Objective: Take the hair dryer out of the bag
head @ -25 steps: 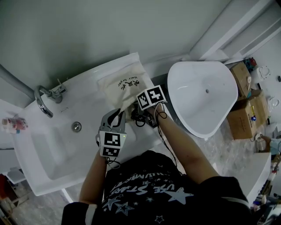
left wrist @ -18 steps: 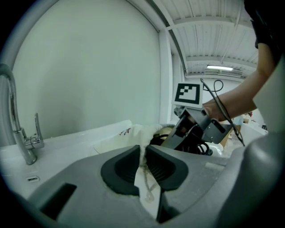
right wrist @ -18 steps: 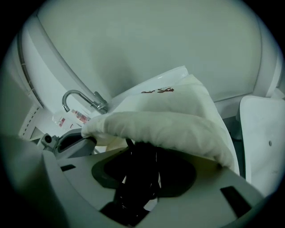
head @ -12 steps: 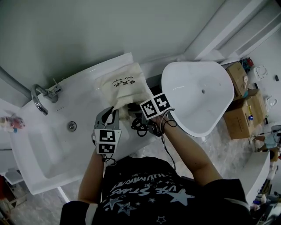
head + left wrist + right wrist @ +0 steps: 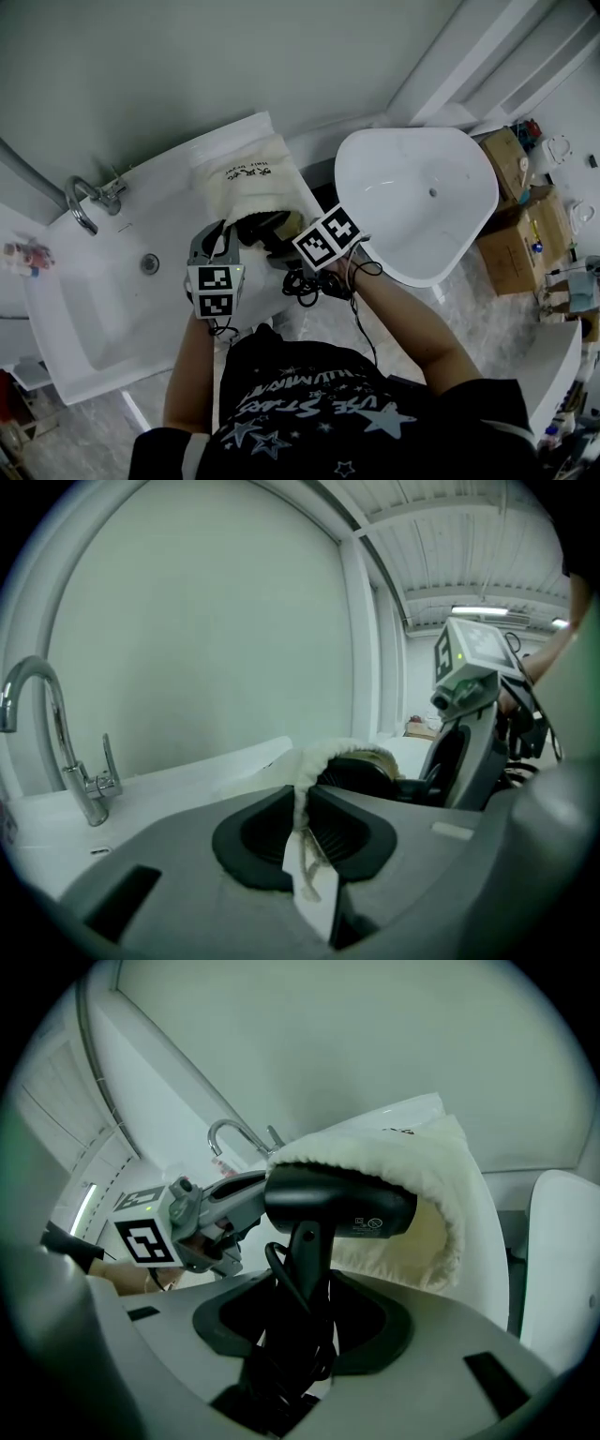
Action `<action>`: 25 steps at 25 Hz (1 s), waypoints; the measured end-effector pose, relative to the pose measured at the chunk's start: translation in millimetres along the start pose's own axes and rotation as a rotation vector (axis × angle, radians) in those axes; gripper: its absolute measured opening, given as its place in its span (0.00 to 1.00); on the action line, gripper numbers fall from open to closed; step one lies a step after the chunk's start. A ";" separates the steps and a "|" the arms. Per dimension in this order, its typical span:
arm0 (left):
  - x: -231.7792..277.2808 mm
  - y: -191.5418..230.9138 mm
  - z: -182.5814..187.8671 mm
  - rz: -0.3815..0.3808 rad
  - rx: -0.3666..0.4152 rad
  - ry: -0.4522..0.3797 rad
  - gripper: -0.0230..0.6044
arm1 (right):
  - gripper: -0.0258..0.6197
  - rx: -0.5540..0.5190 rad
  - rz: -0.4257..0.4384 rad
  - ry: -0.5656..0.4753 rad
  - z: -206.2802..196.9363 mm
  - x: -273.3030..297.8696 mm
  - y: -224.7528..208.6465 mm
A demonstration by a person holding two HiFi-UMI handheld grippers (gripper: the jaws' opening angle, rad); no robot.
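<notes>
A cream cloth bag [image 5: 251, 181] with dark print lies on the white counter beside the sink. My left gripper [image 5: 221, 240] is shut on the bag's mouth edge; the cloth [image 5: 302, 803] is pinched between its pads. The black hair dryer [image 5: 339, 1200] sticks halfway out of the bag mouth, its rear still under the cloth [image 5: 427, 1171]. My right gripper [image 5: 300, 1321] is shut on the dryer's handle and bundled cord. In the head view the dryer [image 5: 265, 228] shows dark between both grippers, with the right gripper [image 5: 298, 257] just below the bag.
A white sink [image 5: 80, 314] with a drain [image 5: 150, 263] and chrome tap [image 5: 86, 200] lies left of the bag. A white oval basin [image 5: 422, 202] stands to the right, with cardboard boxes [image 5: 527, 234] on the floor beyond it.
My right gripper has drawn back from the bag with the dryer, so more of the black body shows outside the mouth. The left gripper stays clamped on the bag's edge.
</notes>
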State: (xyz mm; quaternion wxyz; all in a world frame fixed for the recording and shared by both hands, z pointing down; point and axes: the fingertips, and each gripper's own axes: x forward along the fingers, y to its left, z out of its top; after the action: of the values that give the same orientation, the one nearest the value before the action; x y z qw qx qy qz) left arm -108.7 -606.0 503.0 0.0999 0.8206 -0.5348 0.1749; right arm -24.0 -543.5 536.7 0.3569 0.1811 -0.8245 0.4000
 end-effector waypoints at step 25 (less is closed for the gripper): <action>-74.3 -75.6 -28.9 0.060 0.111 0.080 0.46 | 0.33 0.056 0.089 -0.386 -107.3 -104.7 49.6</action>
State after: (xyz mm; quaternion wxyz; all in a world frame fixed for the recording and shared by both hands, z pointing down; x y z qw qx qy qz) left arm -72.2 -502.4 502.0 0.0700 0.8009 -0.5442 0.2398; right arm 65.8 -427.0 479.3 0.1690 0.2278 -0.8733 0.3962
